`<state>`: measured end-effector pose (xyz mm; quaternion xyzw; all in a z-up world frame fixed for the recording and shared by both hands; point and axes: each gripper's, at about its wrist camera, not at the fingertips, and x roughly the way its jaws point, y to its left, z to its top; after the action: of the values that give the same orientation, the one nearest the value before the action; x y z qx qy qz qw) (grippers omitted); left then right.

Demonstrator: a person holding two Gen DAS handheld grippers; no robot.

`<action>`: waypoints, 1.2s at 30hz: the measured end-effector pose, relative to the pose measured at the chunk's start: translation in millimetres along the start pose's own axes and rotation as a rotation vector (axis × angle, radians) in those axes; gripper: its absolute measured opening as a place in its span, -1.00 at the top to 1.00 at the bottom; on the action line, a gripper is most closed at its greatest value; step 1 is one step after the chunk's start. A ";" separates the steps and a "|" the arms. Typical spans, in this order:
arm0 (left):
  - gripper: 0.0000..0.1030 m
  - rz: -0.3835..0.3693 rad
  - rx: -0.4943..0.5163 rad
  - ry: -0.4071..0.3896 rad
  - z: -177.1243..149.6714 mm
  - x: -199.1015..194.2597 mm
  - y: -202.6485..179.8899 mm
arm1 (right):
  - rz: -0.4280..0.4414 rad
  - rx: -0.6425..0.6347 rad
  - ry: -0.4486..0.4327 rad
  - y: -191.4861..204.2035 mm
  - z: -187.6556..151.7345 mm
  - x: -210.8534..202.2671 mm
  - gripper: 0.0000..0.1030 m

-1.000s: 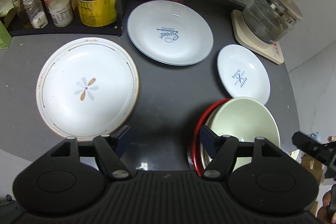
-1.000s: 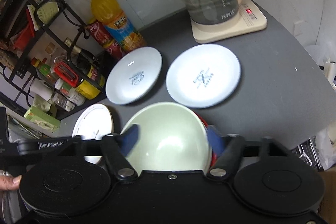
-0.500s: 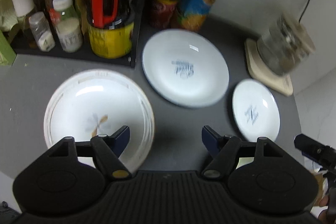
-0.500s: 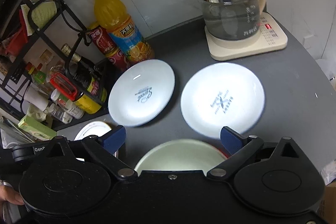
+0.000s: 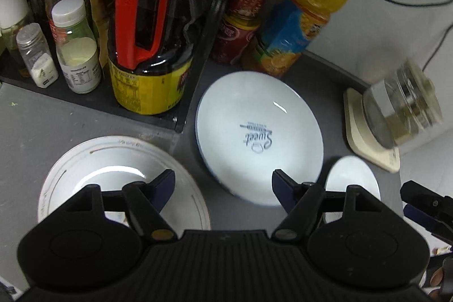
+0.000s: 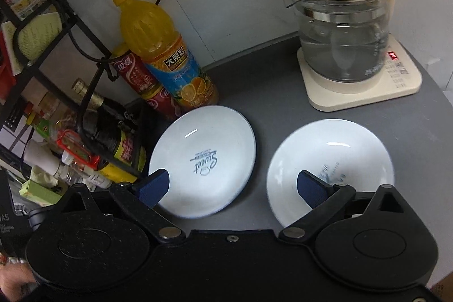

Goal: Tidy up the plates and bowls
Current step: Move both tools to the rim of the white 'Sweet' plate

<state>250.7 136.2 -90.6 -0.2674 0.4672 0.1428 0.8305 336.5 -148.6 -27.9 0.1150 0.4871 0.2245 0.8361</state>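
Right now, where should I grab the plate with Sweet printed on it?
Take the Sweet plate by its raised near rim, probably coming in low from the near side: it lies flat, with bottles close behind. The right gripper is open just above it.

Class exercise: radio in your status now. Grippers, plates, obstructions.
Left gripper open, empty. Right gripper open, empty. Sweet plate, small plate, gold-rimmed plate flat, separate on counter. Nothing blocking.
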 end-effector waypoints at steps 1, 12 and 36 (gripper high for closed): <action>-0.42 -0.001 -0.008 -0.001 2.0 2.7 1.3 | 0.004 0.001 0.007 0.4 3.3 5.0 -0.83; 0.05 -0.060 -0.149 0.023 10.4 47.3 20.9 | -0.001 0.048 0.115 -1.9 28.3 80.2 -0.14; 0.79 -0.048 -0.302 0.068 9.4 100.7 41.2 | -0.036 0.126 0.222 -35.1 26.1 147.3 0.51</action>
<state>289.9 174.0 -185.3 -0.4053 0.4618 0.1824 0.7676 430.9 -106.8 -141.7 0.1333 0.5917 0.1897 0.7721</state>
